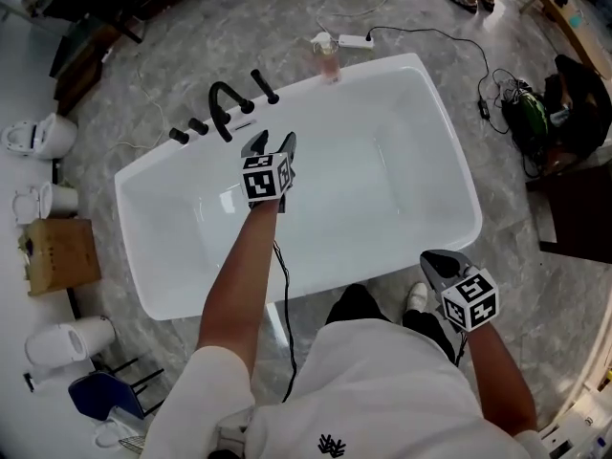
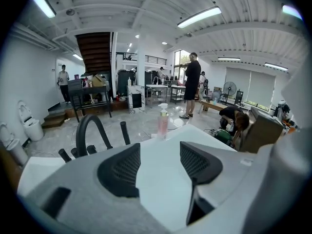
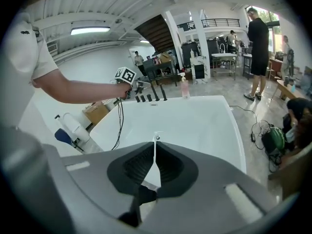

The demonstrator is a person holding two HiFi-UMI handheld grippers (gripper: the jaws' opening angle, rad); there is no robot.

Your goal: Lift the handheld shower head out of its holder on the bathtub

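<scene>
Left gripper view shows left gripper (image 2: 160,156) open, empty, above bathtub (image 1: 446,151); right gripper (image 3: 155,146) is closed, empty.

On the far rim of the bathtub (image 1: 382,66), the shower head (image 1: 263,86) stands right of the faucet (image 1: 224,105); my left claw (image 1: 271,144) hovers before them.

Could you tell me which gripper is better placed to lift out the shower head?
Left. The left gripper is open and hovers close to the shower head; the right gripper is shut, back across the bathtub.
</scene>
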